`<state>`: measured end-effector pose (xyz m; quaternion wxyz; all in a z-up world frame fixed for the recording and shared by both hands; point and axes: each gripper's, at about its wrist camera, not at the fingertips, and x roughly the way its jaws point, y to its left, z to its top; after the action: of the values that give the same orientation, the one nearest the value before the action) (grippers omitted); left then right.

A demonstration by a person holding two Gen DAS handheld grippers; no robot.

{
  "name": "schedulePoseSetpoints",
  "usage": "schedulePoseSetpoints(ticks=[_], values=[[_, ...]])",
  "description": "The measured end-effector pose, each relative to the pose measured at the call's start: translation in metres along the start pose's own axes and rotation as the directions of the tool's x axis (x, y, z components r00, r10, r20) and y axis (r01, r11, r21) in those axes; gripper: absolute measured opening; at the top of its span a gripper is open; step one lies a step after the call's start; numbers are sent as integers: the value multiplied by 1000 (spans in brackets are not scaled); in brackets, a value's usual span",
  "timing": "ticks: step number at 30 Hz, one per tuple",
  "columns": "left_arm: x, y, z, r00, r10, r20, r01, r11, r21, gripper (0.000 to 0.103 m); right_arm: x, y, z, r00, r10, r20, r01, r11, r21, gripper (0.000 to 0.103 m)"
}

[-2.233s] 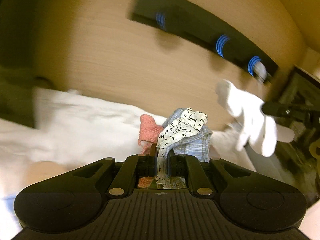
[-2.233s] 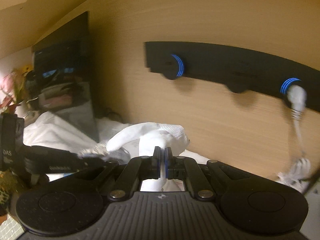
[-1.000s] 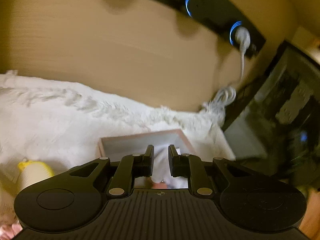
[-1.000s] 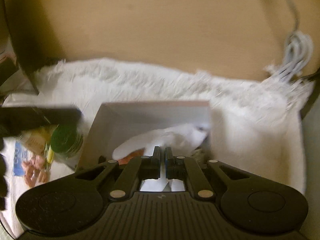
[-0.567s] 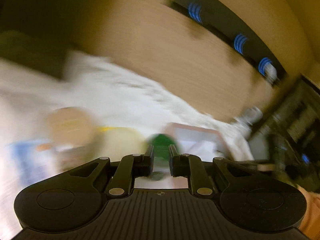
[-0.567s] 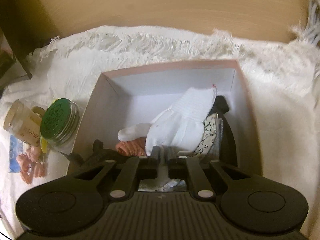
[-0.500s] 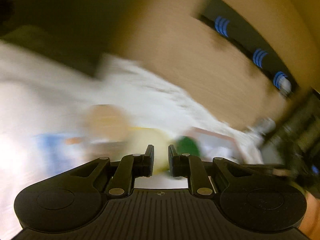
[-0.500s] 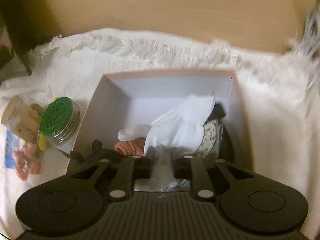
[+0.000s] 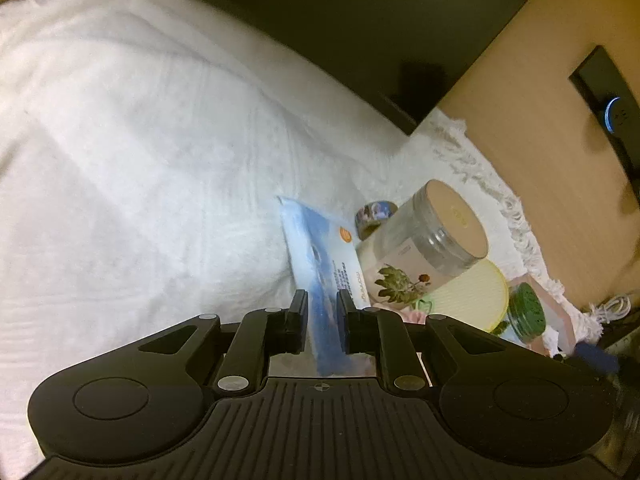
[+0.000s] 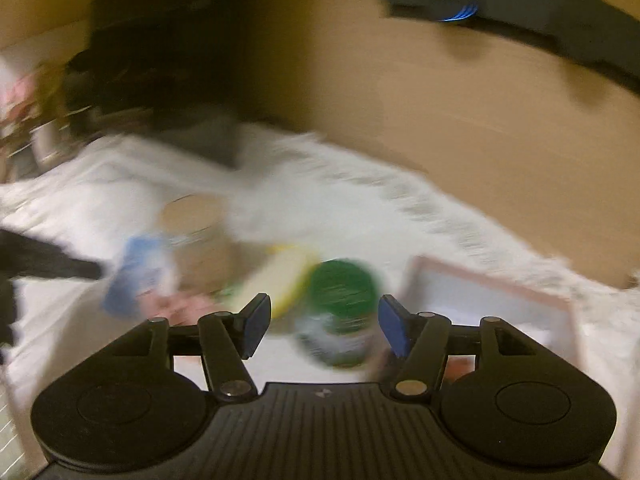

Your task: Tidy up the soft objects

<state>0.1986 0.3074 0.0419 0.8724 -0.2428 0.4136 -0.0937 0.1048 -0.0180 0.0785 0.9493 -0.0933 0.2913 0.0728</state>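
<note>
Left gripper (image 9: 322, 312) jaws sit narrowly apart, nothing gripped, a blue packet (image 9: 320, 256) behind the gap. Jar (image 9: 424, 248) at 2 o'clock on the white cloth (image 9: 140, 160). Right gripper (image 10: 322, 322) is opening, empty; green lid (image 10: 342, 286) past it, box (image 10: 492, 300) at 3 o'clock, all blurry.

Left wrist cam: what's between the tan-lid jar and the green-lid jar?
A pale yellow round lid or disc lies between the tan-lid jar and the green-lid jar, clearest in the left wrist view.
</note>
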Motion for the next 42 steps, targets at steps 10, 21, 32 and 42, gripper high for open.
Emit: schedulePoseSetpoints(ticks=[10,21,32,42], values=[[43,-7,5,999,29,-37,-27,998,56,41,28,57,-51,990,4,-138,-19,994,-104,60],[57,0,4,994,-94,-52,93,996,-17,53,43,29,-93,993,-15,-121,23,998,58,71],[39,4,15,996,-74,-44,74,997,8,22,40,29,-106,999,-11,-41,13,999,49,86],[0,19,59,999,4,42,-10,989,147,20,42,29,-106,999,-9,-43,12,999,52,87]])
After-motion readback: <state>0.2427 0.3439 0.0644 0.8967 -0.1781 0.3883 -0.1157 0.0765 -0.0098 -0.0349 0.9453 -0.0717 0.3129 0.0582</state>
